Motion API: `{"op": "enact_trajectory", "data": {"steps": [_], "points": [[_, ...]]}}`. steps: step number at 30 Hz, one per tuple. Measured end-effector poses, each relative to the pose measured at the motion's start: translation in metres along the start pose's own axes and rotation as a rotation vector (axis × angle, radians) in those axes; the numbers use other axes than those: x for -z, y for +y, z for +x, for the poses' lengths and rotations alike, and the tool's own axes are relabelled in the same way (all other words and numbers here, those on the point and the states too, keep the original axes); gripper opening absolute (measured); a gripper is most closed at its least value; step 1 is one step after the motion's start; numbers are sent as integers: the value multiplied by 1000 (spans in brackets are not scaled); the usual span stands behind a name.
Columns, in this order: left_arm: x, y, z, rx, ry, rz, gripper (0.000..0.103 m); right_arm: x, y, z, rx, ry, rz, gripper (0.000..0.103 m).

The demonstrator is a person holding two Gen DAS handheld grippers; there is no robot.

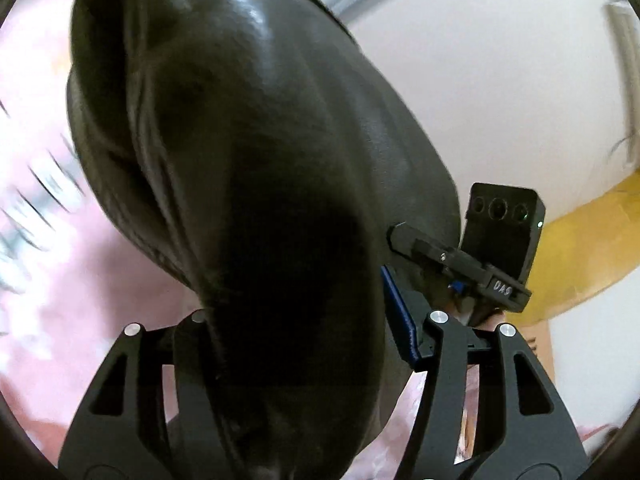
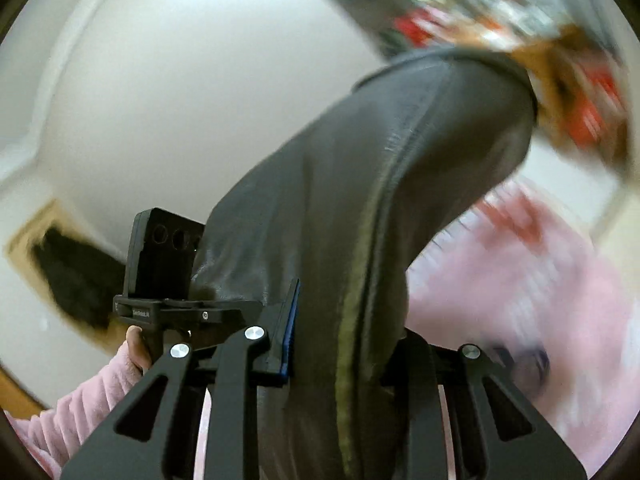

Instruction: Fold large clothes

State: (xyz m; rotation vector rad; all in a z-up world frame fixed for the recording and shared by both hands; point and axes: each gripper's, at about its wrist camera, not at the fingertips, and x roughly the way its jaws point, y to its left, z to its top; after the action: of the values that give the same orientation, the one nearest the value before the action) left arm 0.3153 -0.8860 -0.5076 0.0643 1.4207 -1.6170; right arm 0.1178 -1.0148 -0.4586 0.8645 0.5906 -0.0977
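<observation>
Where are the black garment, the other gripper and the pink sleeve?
black garment [image 1: 260, 160]: left wrist view, on its glossy front.
right gripper [image 1: 394, 236]: left wrist view, at its fingertips against the garment.
pink sleeve [image 2: 88, 396]: right wrist view, on the forearm cuff.

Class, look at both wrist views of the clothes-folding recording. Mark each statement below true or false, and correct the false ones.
1. The garment is dark with a leather-like sheen. True: the dark garment shines in the light.
2. The left tool is open and holds nothing. False: it is shut on the garment.
3. The right tool grips the garment. True: the cloth runs between its fingers.
4. The garment lies flat on a table. False: it is lifted up, with the white wall behind it.
5. The person wears a blue sleeve. False: the sleeve is pink.
</observation>
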Motion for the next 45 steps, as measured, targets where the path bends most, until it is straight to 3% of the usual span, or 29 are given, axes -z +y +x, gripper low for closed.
{"op": "enact_trajectory", "data": {"steps": [2,3,4,6,8,10,13,17,20,22,25,28,31,33,35,37,39,42,44,45], "points": [[13,42,70,-23,114,-87,52,46,-84,17,92,76,176,24],[22,62,103,-55,163,-121,51,62,-107,20,111,94,227,24],[26,69,118,-45,172,-125,51,82,-130,15,77,69,276,25],[28,70,127,44,141,-106,51,93,-143,-1,6,-2,331,25],[21,71,126,77,145,-115,51,92,-143,-6,29,-8,313,27],[13,76,124,67,161,-137,51,88,-133,-4,90,14,265,33],[4,82,114,64,158,-175,51,86,-128,-11,106,17,251,41],[-17,79,106,37,189,-187,51,88,-122,-34,186,13,230,45],[-37,70,87,-21,225,-159,51,98,-94,-63,349,-53,78,44],[-42,64,76,-79,261,-147,52,103,-73,-74,394,-113,-33,28],[-56,53,66,-158,287,-151,52,115,-59,-57,408,-110,-101,13],[-61,34,61,-288,267,-137,52,122,-75,-21,378,-17,-109,11],[-55,-2,58,-477,180,-49,52,135,-72,12,517,21,-194,11],[-44,-22,63,-581,83,25,52,131,-84,23,549,32,-121,11],[-15,-39,79,-648,-6,80,52,129,-89,40,594,49,-140,11],[-10,-45,77,-663,-84,101,52,131,-88,53,650,54,-183,11],[-2,-48,52,-615,-220,62,52,135,-86,58,682,31,-178,11],[44,-58,20,-603,-439,66,52,140,-73,56,702,2,-210,5],[65,-80,10,-643,-514,124,52,147,-60,50,720,-34,-237,4],[73,-92,16,-664,-500,186,54,150,-54,45,718,-50,-242,4]]}}
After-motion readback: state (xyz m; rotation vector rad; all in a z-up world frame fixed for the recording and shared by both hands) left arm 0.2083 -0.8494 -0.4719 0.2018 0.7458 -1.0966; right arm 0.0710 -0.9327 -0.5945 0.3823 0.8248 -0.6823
